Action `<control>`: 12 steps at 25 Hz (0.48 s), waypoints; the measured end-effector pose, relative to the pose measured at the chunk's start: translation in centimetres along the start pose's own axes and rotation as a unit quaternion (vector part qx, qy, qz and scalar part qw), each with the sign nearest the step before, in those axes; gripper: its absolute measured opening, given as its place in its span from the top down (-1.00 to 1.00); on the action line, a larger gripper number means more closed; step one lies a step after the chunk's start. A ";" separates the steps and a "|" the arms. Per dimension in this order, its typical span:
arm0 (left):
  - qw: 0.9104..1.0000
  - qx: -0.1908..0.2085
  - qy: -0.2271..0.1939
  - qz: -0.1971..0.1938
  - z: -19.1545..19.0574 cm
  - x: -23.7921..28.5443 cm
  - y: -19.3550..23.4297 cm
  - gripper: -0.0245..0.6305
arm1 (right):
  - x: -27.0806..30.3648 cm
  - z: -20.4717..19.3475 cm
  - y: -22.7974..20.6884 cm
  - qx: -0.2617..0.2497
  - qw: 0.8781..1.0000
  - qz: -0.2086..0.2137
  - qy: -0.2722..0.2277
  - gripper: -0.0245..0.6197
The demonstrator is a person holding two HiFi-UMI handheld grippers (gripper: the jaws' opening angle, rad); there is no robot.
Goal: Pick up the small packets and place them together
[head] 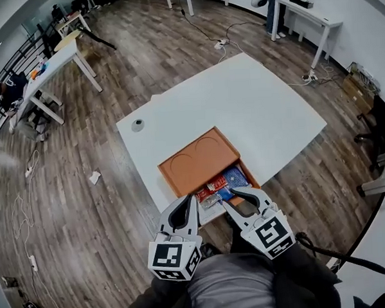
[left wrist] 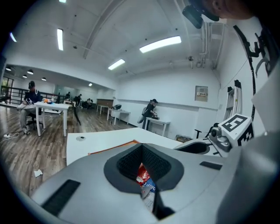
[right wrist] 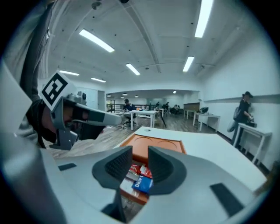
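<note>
An orange tray (head: 196,163) lies near the front edge of the white table (head: 241,102). Several small packets sit bunched at its near end, among them red ones (head: 210,186) and a blue one (head: 234,177). My left gripper (head: 190,198) hovers just in front of them, its jaws meeting at the tips with nothing held. In the left gripper view the left gripper (left wrist: 141,145) shows a red packet (left wrist: 142,175) below it. My right gripper (head: 236,194) hangs over the packets, open. In the right gripper view the right gripper (right wrist: 140,151) has a narrow gap, with the blue packet (right wrist: 142,183) lying below it.
A small grey round object (head: 137,125) sits near the table's left edge. Other tables (head: 53,67) and seated people stand further back. Cables and a paper scrap (head: 94,178) lie on the wooden floor. A dark chair (head: 377,121) is at the right.
</note>
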State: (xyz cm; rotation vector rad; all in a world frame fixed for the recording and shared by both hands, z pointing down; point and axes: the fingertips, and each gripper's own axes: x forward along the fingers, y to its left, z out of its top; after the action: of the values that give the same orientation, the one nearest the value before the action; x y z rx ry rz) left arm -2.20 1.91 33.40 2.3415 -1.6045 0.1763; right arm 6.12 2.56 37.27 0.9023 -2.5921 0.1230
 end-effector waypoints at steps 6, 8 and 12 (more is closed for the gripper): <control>0.999 -0.026 -0.013 0.038 1.0 -0.1 2.2 0.92 | 3.1 -0.2 2.6 -0.063 0.993 0.092 0.051 0.58; 0.998 -0.041 -0.007 0.048 0.5 0.1 3.1 0.92 | 3.8 -0.8 2.9 -0.075 0.989 0.111 0.068 0.58; 0.996 -0.062 -0.001 0.065 -0.1 1.0 4.7 0.92 | 5.6 -2.4 2.1 -0.089 0.982 0.128 0.108 0.58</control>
State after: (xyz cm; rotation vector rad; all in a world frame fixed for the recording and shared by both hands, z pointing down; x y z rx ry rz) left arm -6.21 -0.50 34.62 2.1477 -1.7172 0.0984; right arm 1.65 1.48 41.78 0.4627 -2.4555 0.0546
